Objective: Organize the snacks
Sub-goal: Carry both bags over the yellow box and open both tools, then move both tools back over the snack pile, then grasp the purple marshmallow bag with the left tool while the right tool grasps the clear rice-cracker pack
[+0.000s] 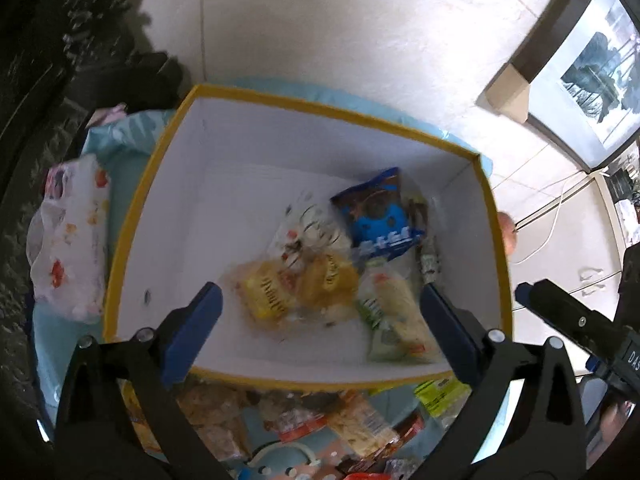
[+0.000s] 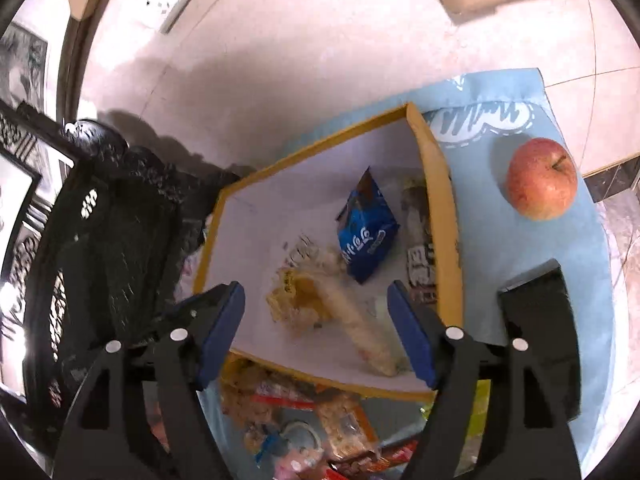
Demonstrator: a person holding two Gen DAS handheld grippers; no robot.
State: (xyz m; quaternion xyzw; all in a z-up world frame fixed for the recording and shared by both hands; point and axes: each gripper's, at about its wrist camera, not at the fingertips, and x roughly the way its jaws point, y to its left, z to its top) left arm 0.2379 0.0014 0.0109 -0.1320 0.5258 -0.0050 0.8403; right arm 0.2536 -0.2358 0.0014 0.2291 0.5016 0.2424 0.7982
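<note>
On the left, the left gripper (image 1: 320,312) is held over a yellow-rimmed box (image 1: 132,216), jaws spread wide and empty. A yellow packet (image 1: 296,292) lies below and between its pads, long axis across them, apart from both. On the right, the right gripper (image 2: 316,320) is likewise opened and empty. Loose snacks (image 2: 304,412) lie outside the near wall, beneath both grippers.
</note>
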